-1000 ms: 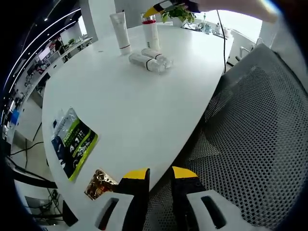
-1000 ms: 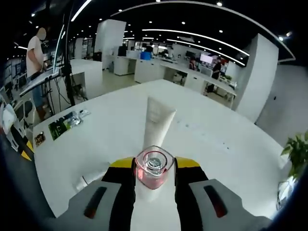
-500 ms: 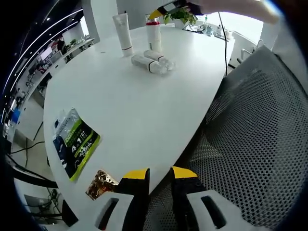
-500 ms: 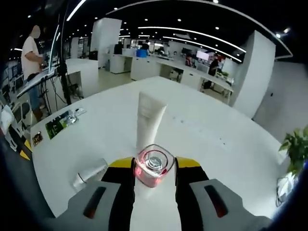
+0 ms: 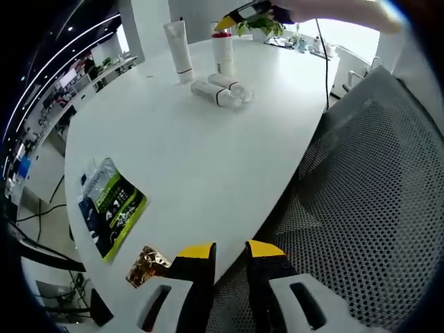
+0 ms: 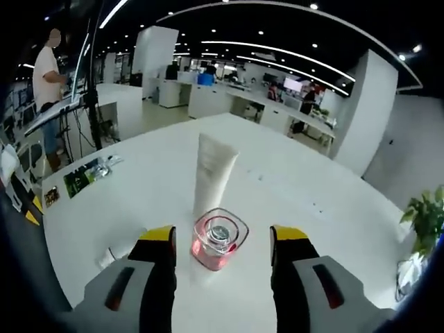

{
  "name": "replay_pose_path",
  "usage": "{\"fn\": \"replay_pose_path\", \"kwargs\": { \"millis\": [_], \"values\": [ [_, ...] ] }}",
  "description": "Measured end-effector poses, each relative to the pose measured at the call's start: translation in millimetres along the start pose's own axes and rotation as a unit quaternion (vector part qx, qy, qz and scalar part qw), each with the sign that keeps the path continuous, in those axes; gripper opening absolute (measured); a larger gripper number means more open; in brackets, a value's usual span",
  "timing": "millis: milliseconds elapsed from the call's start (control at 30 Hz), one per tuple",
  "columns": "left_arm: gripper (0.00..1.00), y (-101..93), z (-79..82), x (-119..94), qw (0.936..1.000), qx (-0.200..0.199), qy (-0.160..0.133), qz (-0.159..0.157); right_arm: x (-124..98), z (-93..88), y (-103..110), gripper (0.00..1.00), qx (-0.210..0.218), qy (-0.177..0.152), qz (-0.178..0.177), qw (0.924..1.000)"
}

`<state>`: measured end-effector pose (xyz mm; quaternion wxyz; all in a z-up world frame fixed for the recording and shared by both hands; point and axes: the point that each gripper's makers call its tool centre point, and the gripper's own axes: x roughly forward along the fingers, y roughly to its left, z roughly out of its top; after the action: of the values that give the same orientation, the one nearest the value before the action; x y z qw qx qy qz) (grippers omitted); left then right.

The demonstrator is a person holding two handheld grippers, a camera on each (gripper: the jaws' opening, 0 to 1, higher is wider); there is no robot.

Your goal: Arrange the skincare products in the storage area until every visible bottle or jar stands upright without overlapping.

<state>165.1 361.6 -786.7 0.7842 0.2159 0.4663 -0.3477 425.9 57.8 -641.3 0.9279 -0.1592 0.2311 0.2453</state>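
The red-capped bottle stood upright on the white desk, its clear square cap tinted pink around a silver centre, just in front of a white tube standing on its cap. The right tool was spread wide, 1 jaw on each side of the cap, apart from it. 2 clear bottles lay flat nearby. The left tool hung narrow over the desk's edge.

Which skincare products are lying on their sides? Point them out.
The two clear bottles lying side by side on the white table. The white tube and the red-capped bottle behind them stand upright, the latter between the right gripper's open jaws.
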Motion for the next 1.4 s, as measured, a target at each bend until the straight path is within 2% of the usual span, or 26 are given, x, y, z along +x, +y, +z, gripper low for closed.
{"fn": "replay_pose_path", "kwargs": {
  "millis": [67, 200, 267, 433, 567, 733, 967, 1067, 1400],
  "values": [
    [0.18, -0.2, 0.2, 0, 1.0, 0.0, 0.0, 0.0, -2, -6.5, 1, 0.53, 0.014, -0.003, 0.003, 0.9999],
    [0.18, -0.3, 0.6, 0, 1.0, -0.001, -0.002, -0.001, -4, -23.3, 3, 0.54, 0.027, 0.008, 0.007, 0.9996],
    [0.18, 0.6, 1.6, -1, 1.0, 0.001, -0.005, 0.002, -3, -33.1, 2, 0.54, 0.048, 0.015, 0.008, 0.9987],
    [0.18, -0.9, 0.5, 0, 1.0, 0.003, -0.002, -0.002, 6, -41.3, 3, 0.5, 0.076, 0.02, 0.017, 0.9968],
    [0.18, -1.4, 0.6, -1, 1.0, 0.001, -0.001, -0.003, 12, -42.9, 10, 0.48, 0.095, 0.025, 0.033, 0.9946],
    [0.18, -1.3, 0.7, 0, 1.0, 0.0, -0.002, -0.004, 23, -41.2, 21, 0.46, 0.098, 0.023, 0.039, 0.9942],
    [0.18, -1.2, -0.4, 1, 1.0, -0.002, 0.0, -0.005, 37, -46.7, 17, 0.38, 0.086, 0.031, 0.043, 0.9949],
    [0.18, -1.1, -1.1, 1, 1.0, -0.002, 0.002, -0.006, 37, -47.9, 17, 0.33, 0.086, 0.033, 0.05, 0.9945],
    [0.18, -1.2, -1.2, 0, 1.0, -0.003, 0.003, -0.006, 33, -50.1, 14, 0.3, 0.094, 0.038, 0.044, 0.9939]
  ]
}}
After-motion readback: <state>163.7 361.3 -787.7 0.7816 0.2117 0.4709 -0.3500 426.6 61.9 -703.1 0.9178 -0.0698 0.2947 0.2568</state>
